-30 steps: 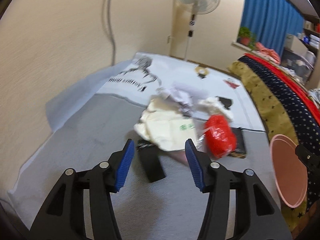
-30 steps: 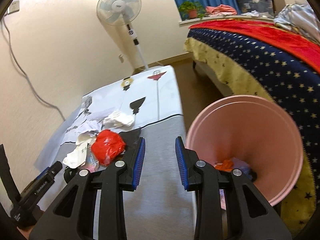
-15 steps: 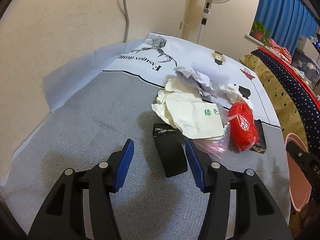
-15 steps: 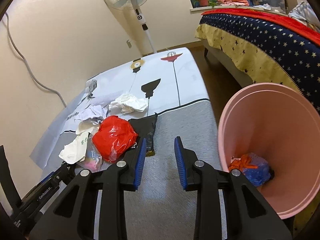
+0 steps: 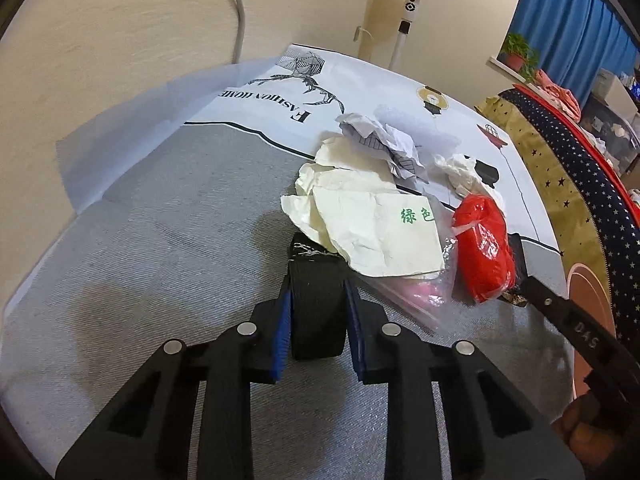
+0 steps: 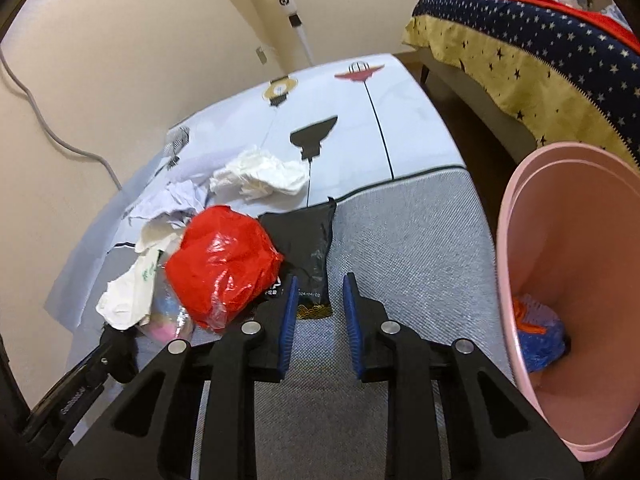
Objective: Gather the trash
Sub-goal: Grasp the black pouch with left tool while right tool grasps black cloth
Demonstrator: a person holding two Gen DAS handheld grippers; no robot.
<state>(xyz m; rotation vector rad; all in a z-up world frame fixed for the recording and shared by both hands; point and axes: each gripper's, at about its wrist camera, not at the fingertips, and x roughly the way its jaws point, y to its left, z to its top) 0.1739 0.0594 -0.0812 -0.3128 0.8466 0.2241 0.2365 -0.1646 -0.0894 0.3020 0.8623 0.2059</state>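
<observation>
In the left wrist view, the left claw (image 5: 318, 316) is closing on a black box (image 5: 316, 312); both blue pads touch its sides. The box lies on the grey worktop (image 5: 160, 280), partly under a cream paper (image 5: 372, 232). A red bag (image 5: 484, 252) lies to the right.

In the right wrist view, the right claw (image 6: 320, 312) is narrow and closing, with nothing pressed between the pads. Its tips are over the near end of a black packet (image 6: 308, 240). The red bag (image 6: 222, 266) is just beside it. A pink bin (image 6: 568, 304) stands on the right, with trash inside.

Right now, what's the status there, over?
Left gripper closing, pads against black packet. Right gripper closing, nothing gripped, black wrapper just ahead. Pink bin alongside; paper overlaps packet.
</observation>
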